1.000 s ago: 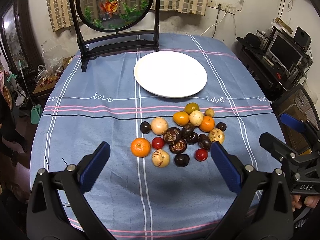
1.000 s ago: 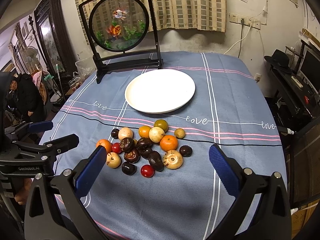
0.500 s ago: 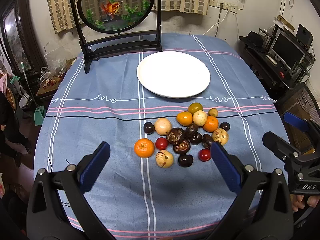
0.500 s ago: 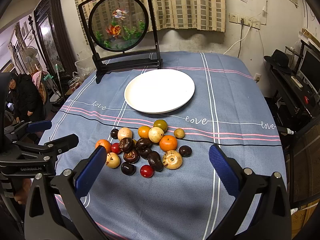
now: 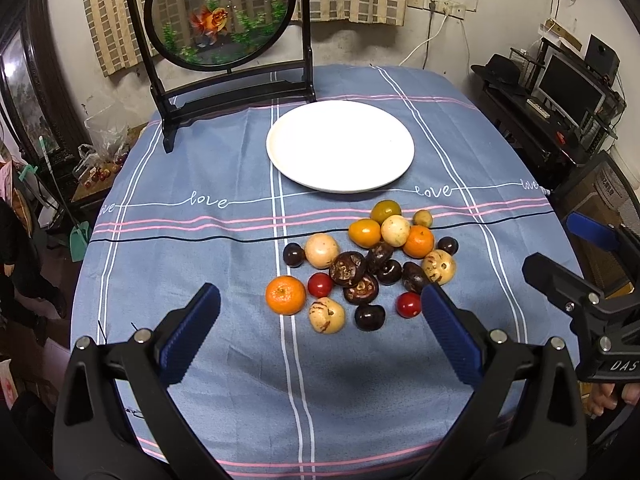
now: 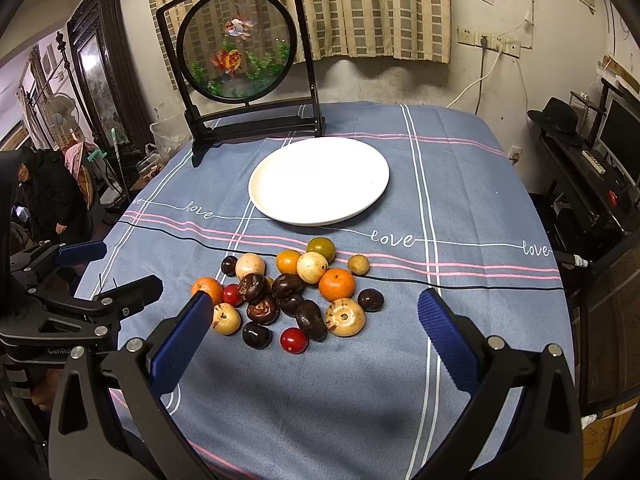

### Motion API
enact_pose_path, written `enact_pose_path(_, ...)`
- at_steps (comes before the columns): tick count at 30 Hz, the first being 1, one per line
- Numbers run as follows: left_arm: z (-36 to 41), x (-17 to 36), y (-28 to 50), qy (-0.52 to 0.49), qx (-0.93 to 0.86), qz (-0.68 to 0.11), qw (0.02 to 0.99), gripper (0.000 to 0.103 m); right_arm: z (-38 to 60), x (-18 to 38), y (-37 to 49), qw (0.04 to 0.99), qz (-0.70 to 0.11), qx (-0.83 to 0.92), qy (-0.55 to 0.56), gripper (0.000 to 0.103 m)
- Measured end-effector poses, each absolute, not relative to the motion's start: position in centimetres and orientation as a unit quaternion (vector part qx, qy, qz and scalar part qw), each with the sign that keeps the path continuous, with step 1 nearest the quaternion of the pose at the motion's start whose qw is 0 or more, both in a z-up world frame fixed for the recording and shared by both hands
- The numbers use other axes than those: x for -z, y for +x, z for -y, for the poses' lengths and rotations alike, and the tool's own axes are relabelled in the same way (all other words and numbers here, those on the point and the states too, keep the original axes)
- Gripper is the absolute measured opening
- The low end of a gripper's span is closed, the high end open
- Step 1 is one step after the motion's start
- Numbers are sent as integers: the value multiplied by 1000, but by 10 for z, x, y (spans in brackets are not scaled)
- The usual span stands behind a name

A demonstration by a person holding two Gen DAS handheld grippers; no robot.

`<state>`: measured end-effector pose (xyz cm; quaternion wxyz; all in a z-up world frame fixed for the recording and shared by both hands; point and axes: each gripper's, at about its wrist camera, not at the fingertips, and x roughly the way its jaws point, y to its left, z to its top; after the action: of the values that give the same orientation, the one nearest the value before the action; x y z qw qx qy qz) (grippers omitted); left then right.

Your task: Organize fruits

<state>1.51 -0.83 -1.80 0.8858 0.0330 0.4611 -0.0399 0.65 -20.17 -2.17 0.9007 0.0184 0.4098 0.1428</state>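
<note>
Two views, left wrist first. Your left gripper [image 5: 320, 320] hangs above the near part of the blue striped tablecloth [image 5: 192, 264], its blue ribbed pads spread wide with nothing between them. Just beyond them lies the pile of fruits [image 5: 362, 268], loose on the cloth. A white round plate [image 5: 340, 146] sits bare past the pile, near it but not touching. Behind the plate stands a black-framed round goldfish screen [image 5: 220, 16]. At the right edge your right gripper [image 5: 576, 264] shows from the side, fingers apart. The fruits are small and mostly round: a dimpled tangerine [image 5: 285, 295] at the near left of the heap, a glossy red cherry tomato [image 5: 408, 304], dark wrinkled ones in the middle, pale tan ones scattered through.

From the right wrist, your right gripper [image 6: 316, 320] is likewise spread and holds nothing; its left pad covers part of the tangerine [image 6: 206, 286] from this angle. The pile of fruits [image 6: 296, 296] sits between the pads and the plate [image 6: 318, 180]. Your left gripper [image 6: 108, 272] reaches in from the left, open. A person in dark clothes [image 6: 48, 200] stands beside the table, far left.
</note>
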Motion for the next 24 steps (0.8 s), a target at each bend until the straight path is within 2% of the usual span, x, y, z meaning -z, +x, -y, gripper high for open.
enact_pose_path(5,7,30,17,26,49,-475,878,101,202,28,10,894,-421,-151,17,102)
enact_pose_path(10,3,74,25,48,59,-483,872,101,215,50,20,892,-426,-153,0,102)
enact_pose_path(13,-3,112,29,44,58,-522,850,92,226,67,18,888,-439,-140,-10,102)
enact_pose_path(20,-10,143,37,21,64,-532,844,88,247,81,13,883,-453,-124,-7,102)
enact_pose_path(24,-4,152,50,22,87,-529,844,75,252,81,11,885,-451,-111,-10,102)
